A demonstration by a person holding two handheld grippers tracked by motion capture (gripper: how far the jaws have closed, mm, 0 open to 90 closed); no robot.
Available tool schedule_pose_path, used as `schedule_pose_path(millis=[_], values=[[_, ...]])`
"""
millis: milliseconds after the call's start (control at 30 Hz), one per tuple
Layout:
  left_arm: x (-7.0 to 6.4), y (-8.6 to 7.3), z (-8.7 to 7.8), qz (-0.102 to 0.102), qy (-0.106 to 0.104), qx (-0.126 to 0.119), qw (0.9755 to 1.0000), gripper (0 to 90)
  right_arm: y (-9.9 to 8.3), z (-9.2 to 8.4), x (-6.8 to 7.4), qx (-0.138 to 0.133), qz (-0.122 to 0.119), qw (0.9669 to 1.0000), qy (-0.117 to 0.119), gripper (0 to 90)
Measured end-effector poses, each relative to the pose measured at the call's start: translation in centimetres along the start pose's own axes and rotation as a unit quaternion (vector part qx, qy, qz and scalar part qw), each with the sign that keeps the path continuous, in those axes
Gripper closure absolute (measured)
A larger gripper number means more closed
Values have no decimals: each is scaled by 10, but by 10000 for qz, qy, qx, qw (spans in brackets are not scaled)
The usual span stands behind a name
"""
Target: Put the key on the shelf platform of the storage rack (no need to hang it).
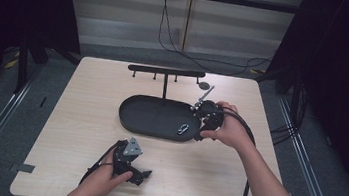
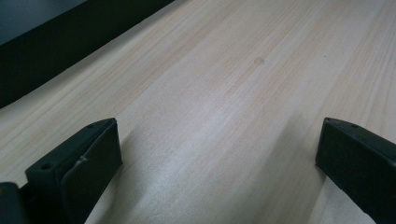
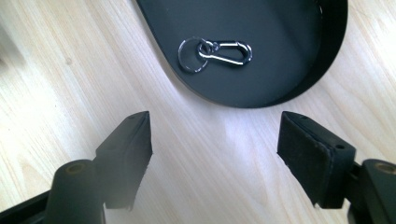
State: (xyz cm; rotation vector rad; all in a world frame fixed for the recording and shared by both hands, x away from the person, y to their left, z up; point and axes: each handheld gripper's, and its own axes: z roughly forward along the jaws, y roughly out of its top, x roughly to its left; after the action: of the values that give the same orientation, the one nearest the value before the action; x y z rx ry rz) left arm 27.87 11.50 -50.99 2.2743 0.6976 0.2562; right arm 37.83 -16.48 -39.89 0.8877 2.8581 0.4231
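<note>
High view: our right gripper (image 1: 201, 123) sits at the right end of the black tray (image 1: 134, 118), jaws wide, nothing between them.
Carabiner clip (image 3: 215, 52) lies flat in the tray near its rim, apart from the jaws. Our left gripper (image 1: 135, 173) rests on the wooden table (image 1: 87, 97), jaws wide, empty.

The table (image 1: 84, 117) was pale wood with fine straight grain. The oval tray (image 1: 134, 118) on it was matt black, as was the hook rack (image 1: 165, 71) behind. The carabiner (image 3: 226, 50) in the tray was shiny silver with a clear ring. Both grippers (image 1: 140, 172) (image 1: 199, 124) were black, the left topped by a grey plate.
</note>
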Motion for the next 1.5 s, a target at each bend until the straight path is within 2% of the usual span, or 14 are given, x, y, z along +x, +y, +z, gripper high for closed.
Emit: schedule_pose_path(millis=[267, 300, 533, 667, 733, 833, 900, 967, 1500], values=[[0, 0, 0, 0, 5, -4, 10000, 0, -10, -1, 1, -31, 152, 9999, 30, 244], [0, 0, 0, 3, 10, 0, 10000, 0, -11, -1, 0, -33, 100, 9999, 20, 240], [0, 0, 0, 2, 7, 2, 10000, 0, -20, -1, 1, -51, 218, 9997, 40, 227], [0, 0, 0, -28, -8, -4, 10000, 0, -26, -2, 1, -102, 192, 9997, 53, 223], [0, 0, 0, -26, -10, -5, 10000, 0, -29, -3, 2, -92, 300, 9995, 52, 223], [0, 0, 0, -30, -11, -2, 10000, 0, -34, -2, 1, -101, 270, 9996, 31, 222], [0, 0, 0, 11, -13, 33, 10000, 0, -36, -2, 3, -94, 350, 9993, 38, 223], [0, 0, 0, 15, -14, 35, 10000, 0, -40, -1, 2, -44, 272, 9996, 3, 220], [0, 0, 0, 16, -15, 34, 10000, 0, -64, 1, 5, -88, 405, 9991, -8, 231]])
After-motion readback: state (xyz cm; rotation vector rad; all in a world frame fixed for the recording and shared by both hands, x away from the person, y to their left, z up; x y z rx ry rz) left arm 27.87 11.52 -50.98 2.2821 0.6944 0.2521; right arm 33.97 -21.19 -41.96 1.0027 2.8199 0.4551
